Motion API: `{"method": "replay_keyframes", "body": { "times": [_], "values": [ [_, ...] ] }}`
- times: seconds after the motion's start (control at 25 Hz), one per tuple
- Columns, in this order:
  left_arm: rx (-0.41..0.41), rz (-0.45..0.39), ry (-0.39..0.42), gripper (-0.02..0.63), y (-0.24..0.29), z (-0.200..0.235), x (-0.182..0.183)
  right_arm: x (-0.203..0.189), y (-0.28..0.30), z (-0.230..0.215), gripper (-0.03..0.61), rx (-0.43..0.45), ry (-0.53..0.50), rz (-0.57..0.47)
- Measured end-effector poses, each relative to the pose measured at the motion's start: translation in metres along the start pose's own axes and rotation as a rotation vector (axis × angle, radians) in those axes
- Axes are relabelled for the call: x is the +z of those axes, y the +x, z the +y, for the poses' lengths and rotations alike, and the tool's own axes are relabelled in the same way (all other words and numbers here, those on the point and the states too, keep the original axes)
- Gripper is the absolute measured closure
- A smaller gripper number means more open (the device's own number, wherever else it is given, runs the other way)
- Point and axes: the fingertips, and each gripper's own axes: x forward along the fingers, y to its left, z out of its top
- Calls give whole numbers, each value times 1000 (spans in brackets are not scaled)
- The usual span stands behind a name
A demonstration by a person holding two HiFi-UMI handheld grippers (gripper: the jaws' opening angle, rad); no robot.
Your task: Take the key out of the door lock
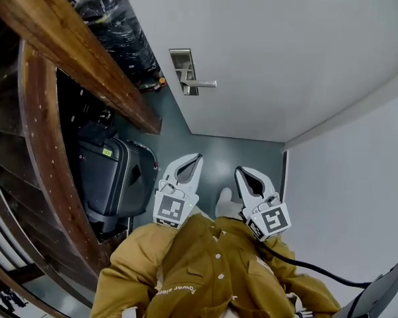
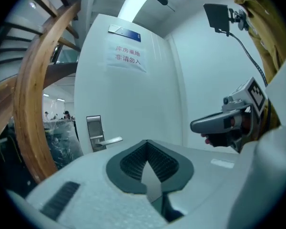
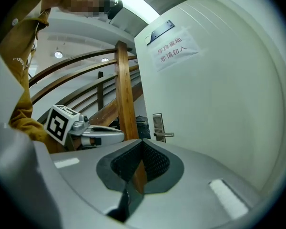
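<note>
The white door (image 1: 265, 52) carries a metal lock plate (image 1: 182, 70) with a lever handle (image 1: 203, 83). The same lock plate (image 2: 94, 130) shows small and far off in the left gripper view, and the lock plate (image 3: 157, 125) also shows in the right gripper view. A key is too small to make out in any view. My left gripper (image 1: 198, 157) and right gripper (image 1: 238, 171) are held side by side close to the person's body, well short of the door. Both are shut with nothing between their jaws.
A curved wooden stair rail (image 1: 66, 45) and its post (image 3: 126, 94) stand left of the door. A black suitcase (image 1: 113, 174) sits below the rail, with plastic-wrapped goods (image 1: 119, 32) behind it. A white wall (image 1: 358, 177) closes the right side. A paper sign (image 2: 127, 56) hangs on the door.
</note>
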Motion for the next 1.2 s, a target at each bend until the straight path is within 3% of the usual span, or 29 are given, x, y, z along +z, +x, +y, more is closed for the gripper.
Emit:
{"method": "replay_keyframes", "body": {
  "times": [0.12,0.16,0.28,0.44,0.52,0.68,0.88,0.96,1.2],
  "values": [
    [-42,110,176,611,48,36,-5,1,18,-23,572,22,19,13],
    [-67,162,233,502,63,49,-10,1,23,-27,572,29,28,19],
    [-110,303,413,502,104,95,-18,4,40,-34,572,42,35,20],
    [-226,445,816,472,156,128,-30,-1,59,-41,572,19,64,38],
    [-283,477,912,474,179,138,-30,-16,76,-44,572,53,66,75],
    [-372,542,1005,492,213,151,-43,-62,113,-43,572,168,-20,168],
    [-470,627,1048,534,223,155,-59,-79,147,-47,572,215,-55,217],
    [-494,631,1052,572,222,153,-60,-77,162,-52,566,219,-29,203],
    [-520,638,999,573,220,154,-60,-87,233,-73,423,163,175,119]
  ]
}}
